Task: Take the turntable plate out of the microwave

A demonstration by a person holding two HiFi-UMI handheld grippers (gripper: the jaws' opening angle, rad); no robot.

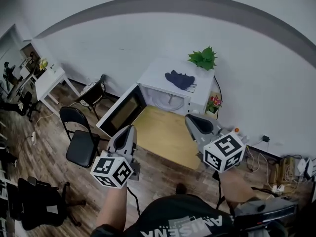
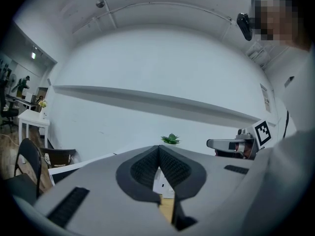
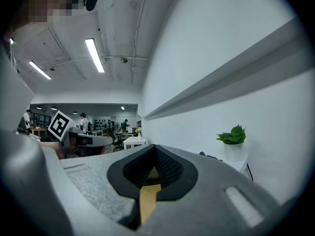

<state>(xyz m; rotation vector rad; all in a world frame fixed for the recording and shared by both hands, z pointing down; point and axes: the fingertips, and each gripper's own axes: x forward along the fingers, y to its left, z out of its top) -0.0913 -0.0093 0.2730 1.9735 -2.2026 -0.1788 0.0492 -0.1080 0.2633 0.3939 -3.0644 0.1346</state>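
Left tongs point(image 1: 129, 130) and right tongs point(image 1: 190, 119) both closed and empty, nothing to grab yet, well short of the microwave point(image 1: 155, 75); door point(image 1: 123, 112) hangs open left, so the reach-in looks clear

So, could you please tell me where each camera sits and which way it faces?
Head view: on the person's head, steeply down at the open white microwave on a wooden table; left gripper and right gripper show.
Left gripper view: on the left gripper, along its shut jaws towards the white wall.
Right gripper view: on the right gripper, shut jaws, along that wall.
Shared: leafy green potted plant.
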